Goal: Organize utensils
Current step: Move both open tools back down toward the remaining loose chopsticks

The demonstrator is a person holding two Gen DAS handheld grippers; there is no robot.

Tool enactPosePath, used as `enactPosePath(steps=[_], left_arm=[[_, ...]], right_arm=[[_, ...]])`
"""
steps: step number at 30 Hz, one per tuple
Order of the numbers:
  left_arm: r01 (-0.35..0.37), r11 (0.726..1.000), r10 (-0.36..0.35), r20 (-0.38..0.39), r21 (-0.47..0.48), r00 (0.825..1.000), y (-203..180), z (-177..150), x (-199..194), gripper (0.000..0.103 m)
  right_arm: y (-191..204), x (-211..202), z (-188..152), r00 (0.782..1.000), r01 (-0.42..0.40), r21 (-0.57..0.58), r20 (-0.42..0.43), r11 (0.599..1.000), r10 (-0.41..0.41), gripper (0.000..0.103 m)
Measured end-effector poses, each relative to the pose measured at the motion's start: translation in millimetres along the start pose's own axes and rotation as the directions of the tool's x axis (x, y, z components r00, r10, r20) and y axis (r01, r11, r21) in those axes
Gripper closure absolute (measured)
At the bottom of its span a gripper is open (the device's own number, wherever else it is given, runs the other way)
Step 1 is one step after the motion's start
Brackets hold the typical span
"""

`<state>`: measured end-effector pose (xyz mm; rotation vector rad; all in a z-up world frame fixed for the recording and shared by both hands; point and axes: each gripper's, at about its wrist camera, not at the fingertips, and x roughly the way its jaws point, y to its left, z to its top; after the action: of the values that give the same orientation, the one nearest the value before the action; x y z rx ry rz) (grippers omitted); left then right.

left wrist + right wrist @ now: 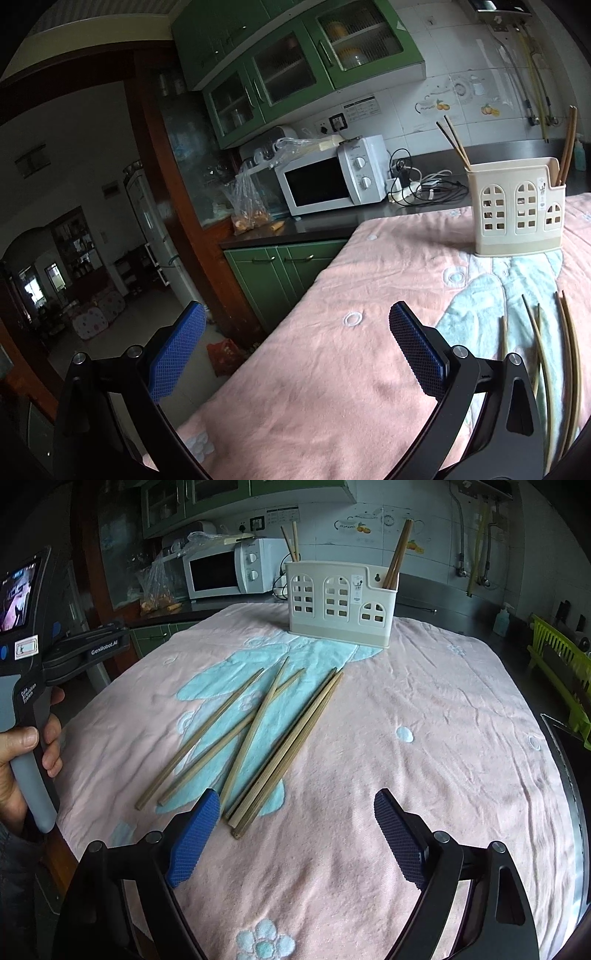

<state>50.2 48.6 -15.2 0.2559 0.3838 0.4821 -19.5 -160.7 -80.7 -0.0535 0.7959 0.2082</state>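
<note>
Wooden chopsticks [255,734]: five seen whole only from right tongs [295,830], spread, empty
Left tongs [297,347]: spread, empty
Far: holder [340,602], microwave [332,177]

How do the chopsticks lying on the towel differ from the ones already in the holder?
The loose chopsticks lie flat on the pink towel, some crossing; the stowed chopsticks stand upright, leaning, in the cream holder. The loose ones show full length; the stowed ones show only their upper parts. Five lie loose; the stowed sit in two small groups at opposite ends. Both look like plain brown wood.
</note>
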Motion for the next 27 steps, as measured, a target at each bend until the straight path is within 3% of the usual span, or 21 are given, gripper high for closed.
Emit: enactPosePath(steps=[12, 17, 27], left_arm=[[0.064, 0.998, -0.065, -0.069, -0.015, 0.996, 13.5, -17.0, 9.9, 0.005], [0.076, 0.997, -0.078, -0.098, -0.019, 0.992, 14.4, -26.7, 12.0, 0.005], [0.080, 0.997, -0.081, -0.123, -0.014, 0.989, 22.0, -36.9, 13.7, 0.005]], right_arm=[[-5.4, 14.2, -10.7, 0.999, 0.015, 0.026, -0.042, 1.000, -0.014, 0.029], [6.9, 18.9, -12.5, 0.999, -0.005, -0.006, -0.052, 1.000, 0.005, 0.030], [12.4, 29.9, -23.3, 0.995, 0.040, -0.050, -0.085, 0.998, -0.044, 0.034]])
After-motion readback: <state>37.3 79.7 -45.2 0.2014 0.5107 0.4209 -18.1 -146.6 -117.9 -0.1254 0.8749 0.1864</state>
